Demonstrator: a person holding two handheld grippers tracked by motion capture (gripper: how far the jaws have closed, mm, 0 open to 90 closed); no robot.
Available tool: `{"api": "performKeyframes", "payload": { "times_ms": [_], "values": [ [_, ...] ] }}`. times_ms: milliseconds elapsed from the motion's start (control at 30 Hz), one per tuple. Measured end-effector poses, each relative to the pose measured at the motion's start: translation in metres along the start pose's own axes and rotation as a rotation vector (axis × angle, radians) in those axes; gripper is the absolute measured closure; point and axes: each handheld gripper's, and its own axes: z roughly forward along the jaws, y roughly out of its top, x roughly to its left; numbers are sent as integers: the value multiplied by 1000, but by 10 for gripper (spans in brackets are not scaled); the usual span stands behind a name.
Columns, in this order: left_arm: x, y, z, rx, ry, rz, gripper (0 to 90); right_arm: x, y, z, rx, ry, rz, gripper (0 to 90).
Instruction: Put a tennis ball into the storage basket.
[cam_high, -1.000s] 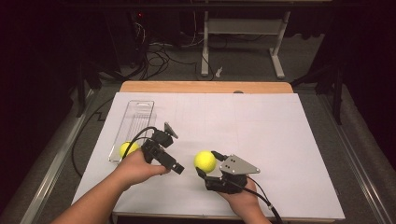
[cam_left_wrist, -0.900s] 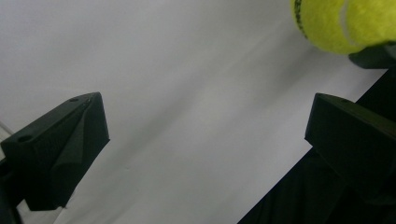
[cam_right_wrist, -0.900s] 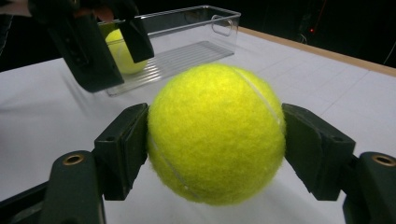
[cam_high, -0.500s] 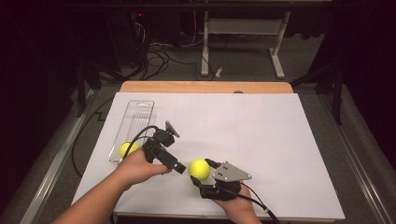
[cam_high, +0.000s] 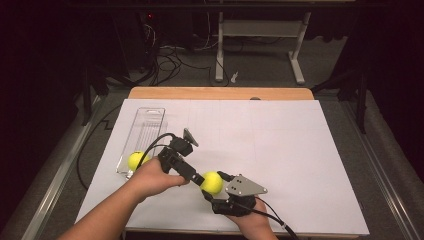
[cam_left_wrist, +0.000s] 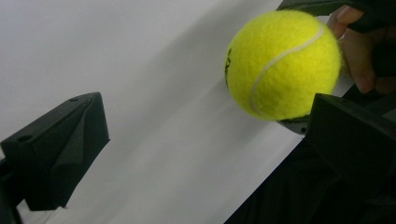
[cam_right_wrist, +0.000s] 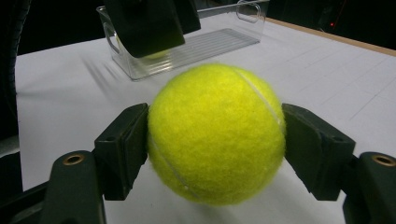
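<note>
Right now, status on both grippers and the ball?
Right gripper shut on tennis ball. Left gripper open beside it. Second ball in clear tray.

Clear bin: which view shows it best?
High view: the clear bin lies whole at the paper's left edge, a yellow ball in its near end. The right gripper view shows it behind the held ball, partly blocked.

A wooden table (cam_high: 220, 93) carried a large white sheet (cam_high: 280, 150) over most of its top. A clear plastic tray (cam_high: 145, 131) lay on the sheet's left part
</note>
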Motion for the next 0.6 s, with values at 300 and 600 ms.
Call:
{"api": "performKeyframes", "payload": {
  "times_ms": [300, 600],
  "values": [
    [-7, 7, 4, 4, -7, 14, 6, 2, 0, 2, -2, 8, -3, 281],
    [-14, 12, 7, 5, -13, 26, 7, 5, 1, 3, -10, 14, -2, 282]
  ]
}}
